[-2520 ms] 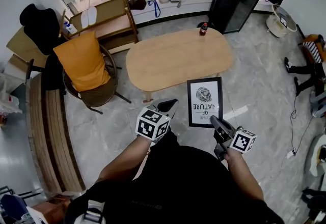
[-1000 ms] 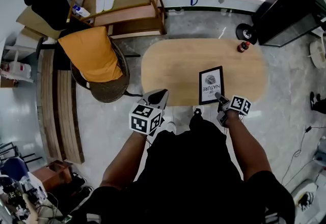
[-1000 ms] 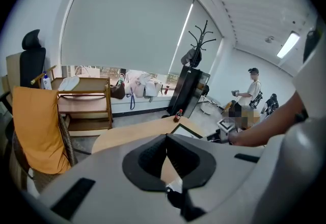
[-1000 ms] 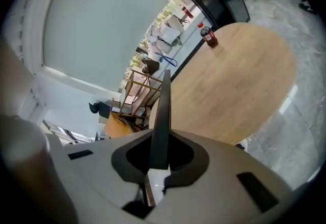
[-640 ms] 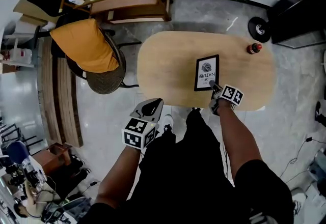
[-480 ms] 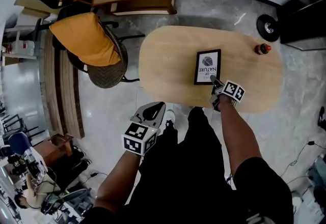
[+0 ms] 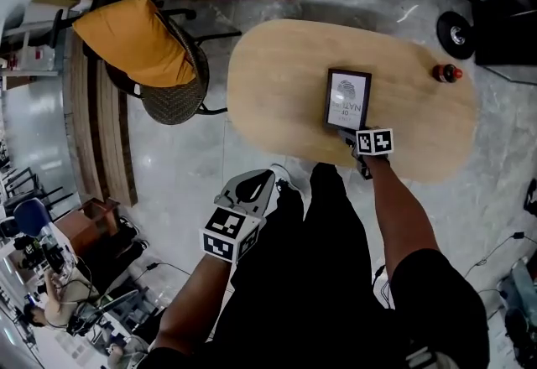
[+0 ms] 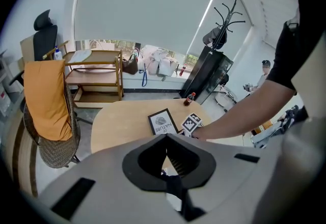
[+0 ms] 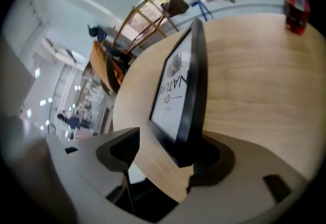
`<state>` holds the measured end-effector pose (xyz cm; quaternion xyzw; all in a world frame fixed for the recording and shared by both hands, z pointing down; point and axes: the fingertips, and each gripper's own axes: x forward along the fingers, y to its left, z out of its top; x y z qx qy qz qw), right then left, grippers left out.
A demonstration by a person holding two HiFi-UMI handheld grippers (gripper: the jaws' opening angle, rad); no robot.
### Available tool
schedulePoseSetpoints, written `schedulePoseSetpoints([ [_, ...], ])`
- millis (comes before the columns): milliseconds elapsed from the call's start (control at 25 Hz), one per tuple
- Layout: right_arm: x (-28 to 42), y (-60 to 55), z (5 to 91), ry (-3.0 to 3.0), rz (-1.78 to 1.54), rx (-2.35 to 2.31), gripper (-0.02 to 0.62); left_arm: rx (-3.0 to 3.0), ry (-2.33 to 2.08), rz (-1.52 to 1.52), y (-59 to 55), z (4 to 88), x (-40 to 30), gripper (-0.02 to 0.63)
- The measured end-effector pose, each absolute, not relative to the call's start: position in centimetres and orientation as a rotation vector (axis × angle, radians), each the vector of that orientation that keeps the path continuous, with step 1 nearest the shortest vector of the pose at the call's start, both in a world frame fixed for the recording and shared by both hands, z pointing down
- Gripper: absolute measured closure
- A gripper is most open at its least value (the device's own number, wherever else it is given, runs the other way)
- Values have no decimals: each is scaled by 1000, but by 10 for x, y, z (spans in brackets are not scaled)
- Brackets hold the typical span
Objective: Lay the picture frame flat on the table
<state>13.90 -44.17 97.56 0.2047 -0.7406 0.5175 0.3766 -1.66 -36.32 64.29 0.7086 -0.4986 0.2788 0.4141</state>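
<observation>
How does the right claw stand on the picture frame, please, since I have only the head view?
Observer: The right claw is opening its jaws. The near edge of the picture frame sits between them, against one jaw and clear of the other.
Operator: Thank you. Does the frame look flat?
Observer: From the left gripper view it seems to lie flat, face up, on the wooden table.
Operator: And the left claw?
Observer: The left claw has its jaws together, nothing between them.

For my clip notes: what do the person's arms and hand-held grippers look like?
The left hand-held gripper and right hand-held gripper are pale grey with black jaw linings; each carries a white cube of black square markers. The person wears black short sleeves.
</observation>
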Motion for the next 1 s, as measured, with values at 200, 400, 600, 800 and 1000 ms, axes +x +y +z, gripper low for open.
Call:
schedulePoseSetpoints([
  [200, 176, -425, 1015, -1634, 833, 392, 324, 1743, -1300, 691, -352, 639, -26, 601],
  [400, 188, -430, 1022, -1536, 857, 429, 324, 1728, -1329, 702, -345, 637, -34, 601],
  [600, 173, -413, 995, -1556, 976, 368, 335, 1768, -1342, 666, -350, 622, -39, 601],
  [800, 168, -385, 949, -1597, 1013, 293, 387, 1914, -1323, 646, -357, 588, -32, 601],
  [1000, 158, -359, 875, -1802, 1064, 483, 574, 2018, -1386, 576, -329, 546, -52, 601],
])
